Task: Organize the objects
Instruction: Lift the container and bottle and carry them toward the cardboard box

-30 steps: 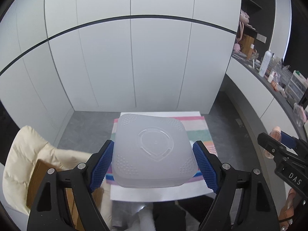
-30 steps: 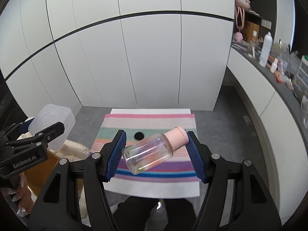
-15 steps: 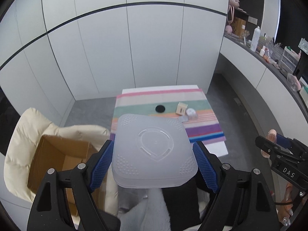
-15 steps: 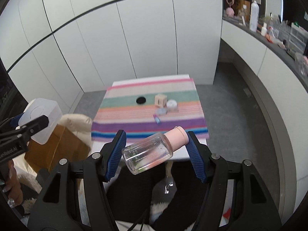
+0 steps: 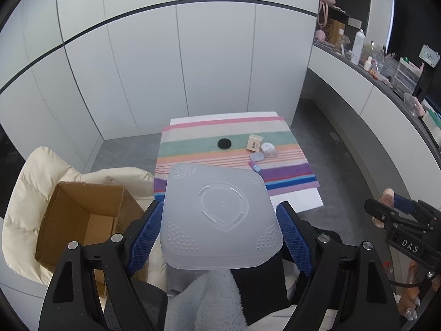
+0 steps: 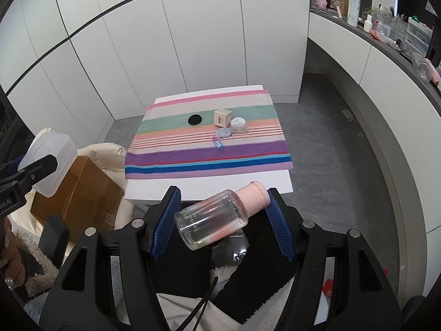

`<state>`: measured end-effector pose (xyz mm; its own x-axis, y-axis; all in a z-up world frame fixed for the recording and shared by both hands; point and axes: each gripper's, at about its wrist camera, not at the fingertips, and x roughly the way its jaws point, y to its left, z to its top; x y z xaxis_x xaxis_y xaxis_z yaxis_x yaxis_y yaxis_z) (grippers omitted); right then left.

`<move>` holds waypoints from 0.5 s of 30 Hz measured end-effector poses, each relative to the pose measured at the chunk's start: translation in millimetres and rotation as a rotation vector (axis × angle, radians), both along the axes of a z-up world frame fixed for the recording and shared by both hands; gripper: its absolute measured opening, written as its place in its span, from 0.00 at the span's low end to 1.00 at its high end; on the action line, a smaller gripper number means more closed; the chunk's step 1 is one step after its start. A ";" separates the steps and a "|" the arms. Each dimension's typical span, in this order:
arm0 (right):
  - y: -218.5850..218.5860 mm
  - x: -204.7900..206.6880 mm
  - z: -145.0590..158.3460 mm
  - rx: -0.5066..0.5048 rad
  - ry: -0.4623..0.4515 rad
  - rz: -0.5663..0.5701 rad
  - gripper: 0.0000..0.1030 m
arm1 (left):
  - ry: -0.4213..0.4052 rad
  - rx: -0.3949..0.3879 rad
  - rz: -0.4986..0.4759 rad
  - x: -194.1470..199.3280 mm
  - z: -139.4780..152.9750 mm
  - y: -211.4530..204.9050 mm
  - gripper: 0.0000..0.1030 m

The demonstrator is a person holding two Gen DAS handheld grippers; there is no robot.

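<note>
Left gripper [image 5: 220,234]: fingers [image 5: 144,234] closed on a frosted white square container [image 5: 220,215], one blue pad against each side wall, embossed face toward the camera. Container held in the air, nearer than the tabletop [image 5: 297,201], just right of an open cardboard box [image 5: 82,220]. In the right wrist view the same container [image 6: 49,160] sits in front of the box's top corner [image 6: 74,190].

Right gripper [image 6: 223,215]: fingers [image 6: 165,220] clamped on a clear bottle with a pink cap [image 6: 217,215]. Bottle lies tilted across the gap, base against the left pad, cap against the right pad, cap end higher. Held in the air on the near side of the tabletop edge [image 6: 220,184].

Box rests on a cream padded cushion [image 5: 33,176], left of the tabletop.

Tabletop: white, covered mostly by a striped cloth [image 6: 206,154]. On the cloth, well apart from both grippers:
- black round disc [image 6: 195,119] on the green stripe;
- small beige carton with barcode [image 6: 222,117], right of the disc;
- round white-lidded jar [image 6: 238,125], just beside the carton;
- pale blue flat item [image 6: 223,131], just in front of carton and jar; contact cannot be told;
- small blue tube [image 6: 217,143], near that item, lying on the cloth.

Right gripper also shows at the right edge of the left wrist view [image 5: 397,215].

Far right: long dark countertop [image 6: 386,44] with bottles and clear organisers, too small to identify.
</note>
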<state>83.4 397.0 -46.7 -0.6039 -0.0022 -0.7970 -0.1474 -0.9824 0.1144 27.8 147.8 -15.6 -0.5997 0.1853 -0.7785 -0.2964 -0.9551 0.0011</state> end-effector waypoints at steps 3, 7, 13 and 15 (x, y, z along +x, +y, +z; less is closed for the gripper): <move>0.6 -0.5 -1.9 0.000 -0.006 -0.004 0.64 | -0.022 -0.002 -0.018 -1.1 -6.0 3.4 0.81; -0.6 -2.3 -4.0 0.004 -0.012 -0.003 0.64 | -0.028 -0.003 -0.021 -2.9 -10.3 2.3 0.81; -9.9 -11.2 -9.5 0.010 -0.028 0.025 0.64 | -0.049 0.008 0.008 -4.1 -19.2 -10.9 0.81; -16.4 -14.5 -11.0 0.013 -0.029 0.043 0.64 | -0.064 0.007 0.026 -3.6 -23.2 -18.4 0.81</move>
